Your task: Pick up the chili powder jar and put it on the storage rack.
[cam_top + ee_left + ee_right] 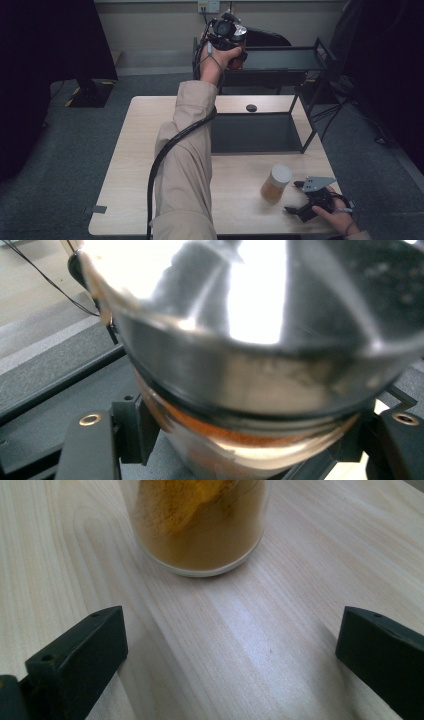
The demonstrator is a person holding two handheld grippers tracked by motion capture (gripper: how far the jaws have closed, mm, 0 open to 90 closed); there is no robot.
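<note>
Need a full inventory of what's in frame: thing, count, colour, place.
table: 1, light wood, centre
shelf rack: 1, black, two tiers, far side of table
jar with silver lid: 1, reddish-orange powder, held above top shelf
jar with white lid: 1, yellow-brown powder, on table near right edge
small disc: 1, black, table behind lower shelf
left gripper: black, jaws shut on silver-lid jar
right gripper: black, jaws open, beside white-lid jar
</note>
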